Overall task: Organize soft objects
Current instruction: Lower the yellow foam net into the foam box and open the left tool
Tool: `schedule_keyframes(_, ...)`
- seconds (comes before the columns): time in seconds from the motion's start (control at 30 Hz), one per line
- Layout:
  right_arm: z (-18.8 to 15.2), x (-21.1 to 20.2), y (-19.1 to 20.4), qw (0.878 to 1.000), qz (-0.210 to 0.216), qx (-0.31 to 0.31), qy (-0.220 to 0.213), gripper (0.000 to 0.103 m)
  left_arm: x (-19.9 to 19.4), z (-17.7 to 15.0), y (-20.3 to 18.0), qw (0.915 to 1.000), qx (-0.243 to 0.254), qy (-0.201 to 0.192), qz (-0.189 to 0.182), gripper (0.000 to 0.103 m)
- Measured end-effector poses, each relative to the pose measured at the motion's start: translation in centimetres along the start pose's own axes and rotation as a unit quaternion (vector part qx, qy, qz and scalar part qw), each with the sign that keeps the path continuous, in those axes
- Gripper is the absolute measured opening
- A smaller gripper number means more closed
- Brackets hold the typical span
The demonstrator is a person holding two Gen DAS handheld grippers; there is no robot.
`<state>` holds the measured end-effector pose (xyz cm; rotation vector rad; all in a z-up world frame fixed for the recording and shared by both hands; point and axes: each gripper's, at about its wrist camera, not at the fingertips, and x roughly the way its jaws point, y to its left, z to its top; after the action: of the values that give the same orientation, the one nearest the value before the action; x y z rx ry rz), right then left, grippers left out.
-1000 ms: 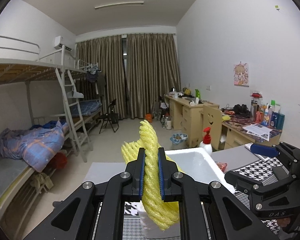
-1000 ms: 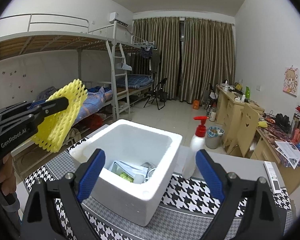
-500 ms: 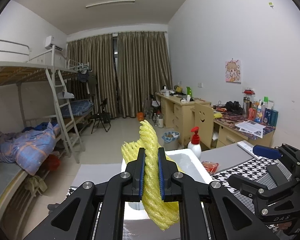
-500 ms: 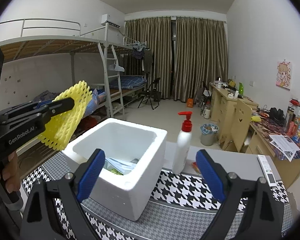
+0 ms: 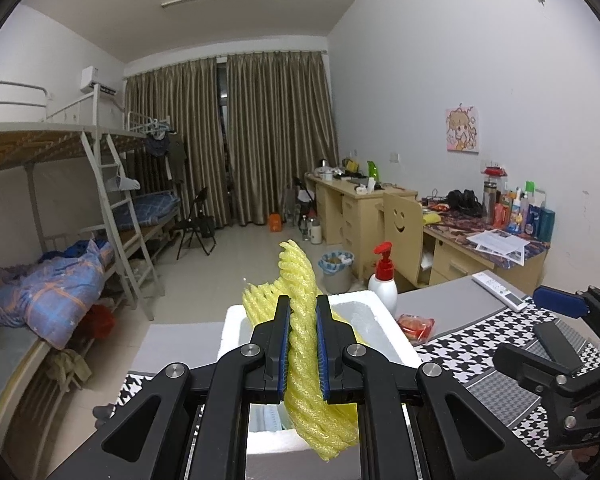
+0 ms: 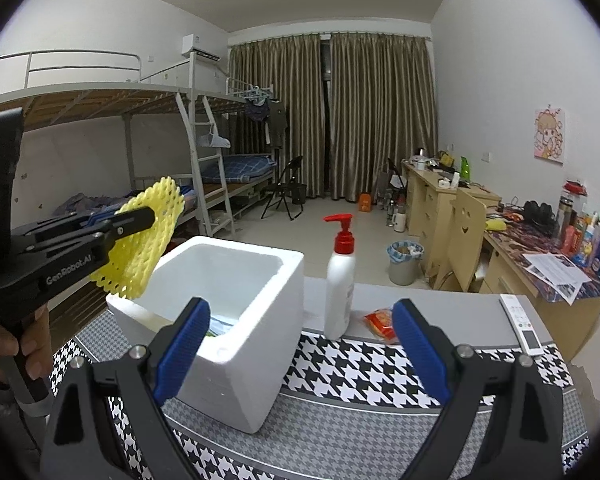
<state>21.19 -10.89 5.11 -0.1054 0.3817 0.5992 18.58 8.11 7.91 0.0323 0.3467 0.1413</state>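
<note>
A yellow foam net sleeve (image 5: 298, 272) is pinched upright between the blue pads of my left gripper (image 5: 303, 308), which is shut on it. Directly below and ahead is an open white foam box (image 5: 396, 336). In the right wrist view the left gripper (image 6: 144, 216) holds the net (image 6: 140, 256) above the box's left rim (image 6: 236, 244). Some packets lie at the bottom of the box. My right gripper (image 6: 300, 312) is open with nothing between its fingers, just in front of the box.
A white pump bottle (image 6: 340, 280) with a red top stands right of the box. Beside it lie a red snack packet (image 6: 380, 318) and a white remote (image 6: 520, 320). A houndstooth cloth (image 6: 360, 368) covers the table. Bunk beds on the left, desks on the right.
The left gripper has carried the net to the right, so the box now sits centred under it. The right gripper's view has shifted right, with the box nearer its left finger.
</note>
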Motion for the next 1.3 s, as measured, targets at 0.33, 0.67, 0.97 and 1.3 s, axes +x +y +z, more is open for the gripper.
schedule_keyframes(0.33, -0.6, -0.3, -1.5, 1.000, -0.021, 0.020, 0.001, 0.095, 1.3, -0.1, -0.4, 0.9998, 0.005, 0.013, -0.014, 0.012)
schedule_keyframes(0.67, -1.0, -1.0, -2.0, 0.999, -0.034, 0.028, 0.001, 0.095, 2.2, -0.4, -0.3, 0.9995, 0.005, 0.024, -0.021, 0.012)
schedule_keyframes(0.97, -1.5, -1.3, -2.5, 0.998, -0.042, 0.037, 0.003, 0.095, 3.7, -0.8, -0.6, 0.9988, 0.004, 0.043, -0.022, 0.012)
schedule_keyframes(1.3, -1.8, -1.7, -3.0, 0.998, -0.043, 0.044, 0.003, 0.095, 3.7, -1.3, -0.5, 0.9990, -0.001, 0.043, -0.009, 0.081)
